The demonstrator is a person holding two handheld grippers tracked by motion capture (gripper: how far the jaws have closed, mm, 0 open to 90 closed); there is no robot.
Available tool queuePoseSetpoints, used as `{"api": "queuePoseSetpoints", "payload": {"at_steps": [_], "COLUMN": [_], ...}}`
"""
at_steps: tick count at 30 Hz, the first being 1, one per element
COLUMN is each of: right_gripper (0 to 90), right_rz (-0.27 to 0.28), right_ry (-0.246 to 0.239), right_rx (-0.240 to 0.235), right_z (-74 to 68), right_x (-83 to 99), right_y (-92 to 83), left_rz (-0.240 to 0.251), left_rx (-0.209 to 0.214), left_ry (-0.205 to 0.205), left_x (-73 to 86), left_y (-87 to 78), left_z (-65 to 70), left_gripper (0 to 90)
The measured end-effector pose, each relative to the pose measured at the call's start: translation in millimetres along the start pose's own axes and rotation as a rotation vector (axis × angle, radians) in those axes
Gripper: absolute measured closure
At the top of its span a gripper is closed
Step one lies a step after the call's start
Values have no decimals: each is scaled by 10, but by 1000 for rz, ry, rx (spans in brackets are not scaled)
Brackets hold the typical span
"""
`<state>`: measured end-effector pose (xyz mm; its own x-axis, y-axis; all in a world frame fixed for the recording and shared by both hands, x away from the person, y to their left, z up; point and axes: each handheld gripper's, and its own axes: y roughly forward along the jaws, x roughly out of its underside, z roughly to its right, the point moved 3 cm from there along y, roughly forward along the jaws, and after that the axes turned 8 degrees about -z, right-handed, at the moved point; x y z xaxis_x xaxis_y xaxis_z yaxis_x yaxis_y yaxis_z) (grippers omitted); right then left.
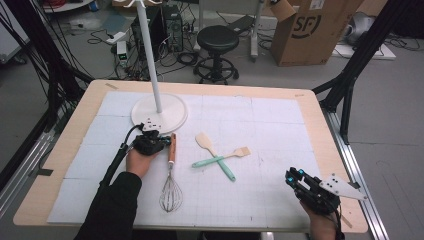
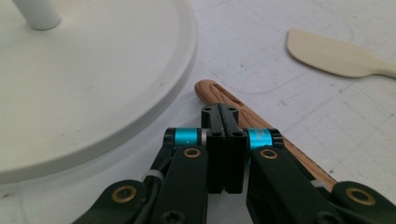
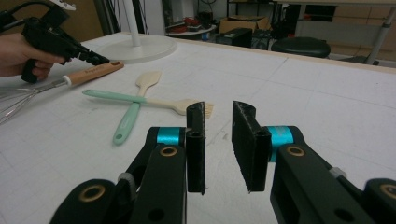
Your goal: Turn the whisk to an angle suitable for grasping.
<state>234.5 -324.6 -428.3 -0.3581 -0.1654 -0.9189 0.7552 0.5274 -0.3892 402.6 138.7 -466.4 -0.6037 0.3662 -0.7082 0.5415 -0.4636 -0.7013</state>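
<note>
Your left gripper (image 1: 161, 143), jaws pressed together, hovered over the whisk (image 1: 171, 180)'s stiff wooden handle beside the lamp base (image 1: 159, 113); looked light, so grab there, not the springy wires.

High view overlooks the table (image 1: 280, 100) — gripper views skim it, close.

A lab: black frame struts (image 1: 356, 60), cables (image 1: 150, 65) across the floor, computer towers (image 1: 173, 25), a stool (image 1: 217, 42) and a cardboard box (image 1: 310, 30) beyond the gridded worktop (image 1: 280, 130).

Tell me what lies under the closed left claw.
Under the left claw, its jaws shut together, lies the whisk's wooden handle on the white mat. The claw covers the handle's middle, so whether they touch cannot be told.
</note>
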Motion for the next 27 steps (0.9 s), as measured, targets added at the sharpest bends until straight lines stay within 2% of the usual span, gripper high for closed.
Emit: {"api": "queuePoseSetpoints", "payload": {"at_steps": [6, 11, 15, 18, 21, 24, 27], "right_gripper": [749, 749, 749, 749, 750, 750, 750], "right_rz": [1, 1, 5, 6, 3, 5, 3], "right_ry": [1, 4, 8, 6, 5, 4, 3], "right_rx": [-2, 0, 1, 3, 2, 1, 3], "right_z": [0, 3, 6, 5, -5, -14, -24], "right_x": [0, 3, 3, 2, 1, -2, 0], "right_y": [3, -3, -20, -24, -27, -34, -38], "left_rz": [-5, -11, -25, -4, 21, 34, 65], "left_rx": [39, 47, 66, 84, 123, 159, 190], "left_ry": [25, 55, 43, 24, 44, 110, 93], "left_x": [-25, -52, -45, -66, -81, -60, 17], "left_y": [28, 48, 5, -110, -219, -366, -467], "left_z": [97, 180, 176, 192, 287, 447, 505], "left_gripper": [896, 896, 894, 889, 890, 891, 892]}}
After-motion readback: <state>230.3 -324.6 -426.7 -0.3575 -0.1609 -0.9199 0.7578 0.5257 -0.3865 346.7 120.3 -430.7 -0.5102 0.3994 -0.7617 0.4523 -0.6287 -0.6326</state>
